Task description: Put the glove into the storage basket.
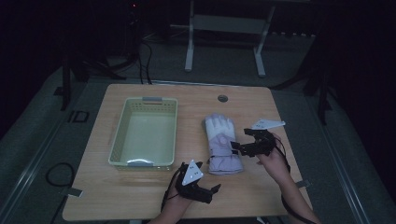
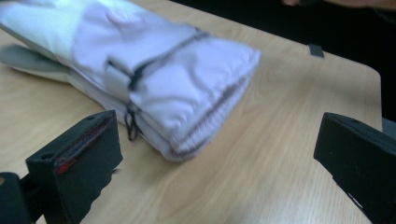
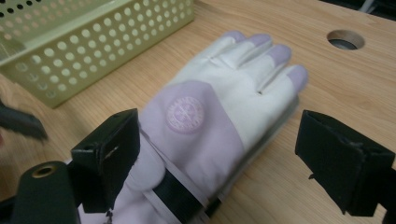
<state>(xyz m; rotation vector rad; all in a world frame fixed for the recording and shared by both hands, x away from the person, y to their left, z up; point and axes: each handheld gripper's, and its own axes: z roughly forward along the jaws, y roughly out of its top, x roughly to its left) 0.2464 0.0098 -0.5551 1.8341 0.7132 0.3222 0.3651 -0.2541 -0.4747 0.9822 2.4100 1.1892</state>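
Both tongs spread wide, nothing pinched. Right gripper [image 1: 239, 146] hangs over the wrist end of the gloves [image 1: 221, 142]; its jaws straddle the strap in its own view, pads clear of the fabric. Left gripper [image 1: 208, 182] sits low near the table's [image 1: 140, 196] front edge, jaws apart, pointing at the cuff opening just ahead.

Basket [image 1: 144, 132], pale green, perforated, stands just left of the gloves, well apart from both tongs.

Gloves: padded winter pair, lilac and white, stacked one on the other, fingers away from the person, cuffs toward them. Lying flat on the wood between basket and right hand.

Handling, by judgement: light, soft, squashy; will sag and fold when lifted. Shell fabric looks smooth, may slip. Stack could separate. Best bite: the thick cuff [image 2: 205, 116] or strap band [image 3: 180, 193], pinching both layers together.
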